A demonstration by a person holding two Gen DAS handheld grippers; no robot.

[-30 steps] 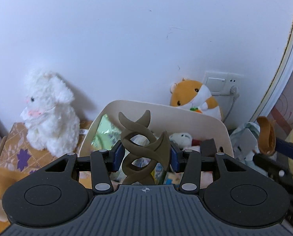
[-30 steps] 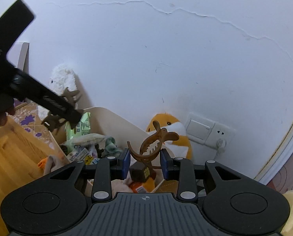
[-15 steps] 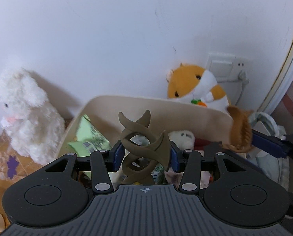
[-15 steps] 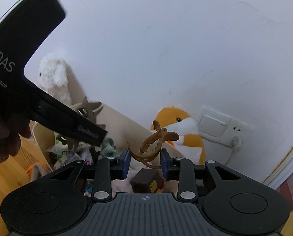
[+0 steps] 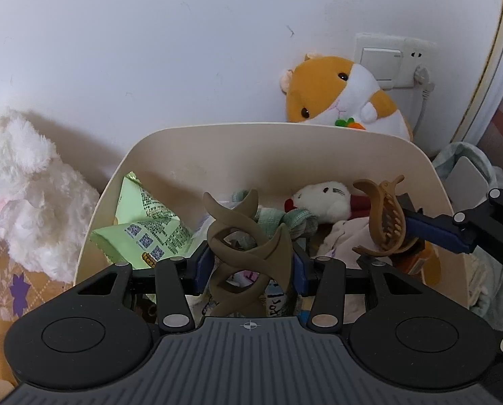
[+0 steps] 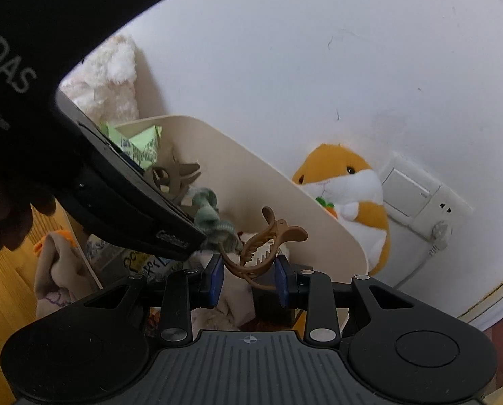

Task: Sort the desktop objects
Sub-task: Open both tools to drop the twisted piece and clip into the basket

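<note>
Hair clips, two of them, one per gripper, both over the cream bin.

Left wrist view: olive hair clip [image 5: 249, 253], twisted open-loop shape, stands upright between the blue pads of the left gripper [image 5: 250, 265], jaws pressed onto it from both sides. It sits above the near part of the cream bin [image 5: 217, 141]. Inside the bin: green snack packet [image 5: 143, 226] at left, green knit cloth [image 5: 292, 221] in the middle, small white plush [image 5: 322, 197] toward the back right, pale cloth under it, other bits too cluttered to name. Tan hair clip [image 5: 385, 217] comes in from the right, pinched in the right gripper [image 5: 403, 233], over the right part of the bin. Behind the bin against the wall: orange hamster plush [image 5: 339, 98]; wall switch and socket [image 5: 390, 62] with a plug just right of it. White fluffy plush [image 5: 25, 199] stands left of the bin on a patterned box [image 5: 18, 280].

Right wrist view: tan hair clip [image 6: 261, 246] gripped between the blue pads of the right gripper [image 6: 249, 278], jaws closed on its lower part, toothed end pointing up-left. It hangs over the cream bin [image 6: 285, 195]. The left gripper's black body fills the upper left, "DAS" printed on it, with the olive hair clip [image 6: 172, 177] at its tip, over the bin's far left. Green knit cloth [image 6: 214, 226] touches the tan clip's left side or lies just behind, cannot tell. Orange hamster plush [image 6: 349, 195] behind the bin, wall switch and socket [image 6: 420, 199] beside it. Wooden table [image 6: 1, 303] at lower left.
</note>
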